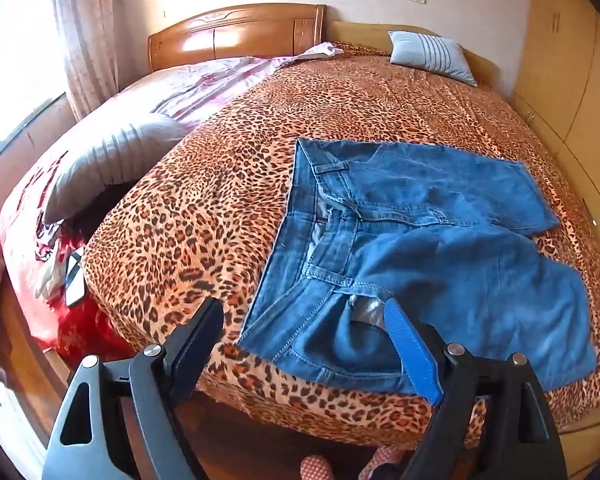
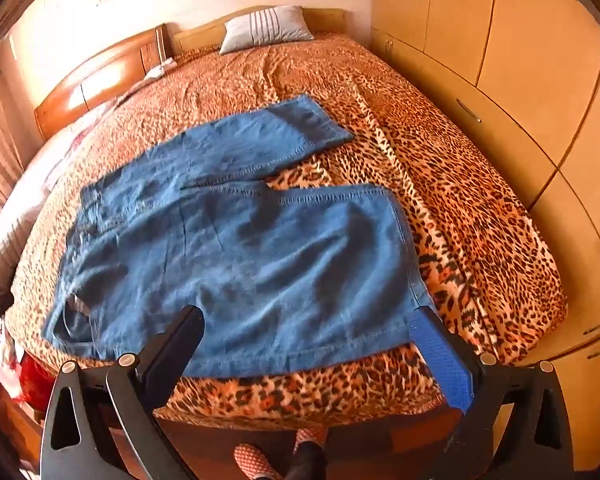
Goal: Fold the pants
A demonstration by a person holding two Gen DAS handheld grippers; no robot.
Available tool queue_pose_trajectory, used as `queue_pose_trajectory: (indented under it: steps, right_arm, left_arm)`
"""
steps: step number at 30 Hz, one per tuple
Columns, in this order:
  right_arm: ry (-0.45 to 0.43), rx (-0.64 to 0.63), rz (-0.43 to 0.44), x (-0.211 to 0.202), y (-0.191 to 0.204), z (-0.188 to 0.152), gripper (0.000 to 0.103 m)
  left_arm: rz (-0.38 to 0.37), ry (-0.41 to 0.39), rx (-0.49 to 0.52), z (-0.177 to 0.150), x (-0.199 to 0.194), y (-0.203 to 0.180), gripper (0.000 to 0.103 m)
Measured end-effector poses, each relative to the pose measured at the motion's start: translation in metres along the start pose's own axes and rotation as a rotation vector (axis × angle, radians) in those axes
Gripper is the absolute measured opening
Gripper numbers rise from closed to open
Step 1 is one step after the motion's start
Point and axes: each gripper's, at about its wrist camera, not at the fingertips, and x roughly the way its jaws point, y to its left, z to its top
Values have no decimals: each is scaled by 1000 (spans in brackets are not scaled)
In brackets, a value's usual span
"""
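Left wrist view: jeans [image 1: 420, 248] lie crosswise, waistband left.
Left gripper [image 1: 304, 320] gapes empty by waistband; right gripper [image 2: 308, 320], also released, nearer hems.

Black left gripper [image 1: 304, 316], blue pad, silver screws, red-patterned slippers [image 2: 252, 460]

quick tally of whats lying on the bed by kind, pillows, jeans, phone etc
Blue denim jeans: 1
Grey striped pillows: 2
Leopard-print bedspread: 1
Black-and-white phone, at the left edge on the red quilt: 1
Total: 6, counting the quilt
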Motion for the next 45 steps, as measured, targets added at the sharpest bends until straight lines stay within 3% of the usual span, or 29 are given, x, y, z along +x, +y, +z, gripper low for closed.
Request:
queue_pose_trajectory:
  steps: [10, 24, 45]
  right_arm:
    - [-15, -32, 3, 3, -5, 17, 103]
    - [-4, -32, 12, 9, -17, 21, 103]
    - [3, -26, 17, 9, -25, 21, 103]
  left_arm:
    - [-30, -8, -12, 13, -10, -9, 83]
    - [-64, -19, 27, 21, -23, -44, 83]
    - [-98, -10, 45, 24, -27, -62, 83]
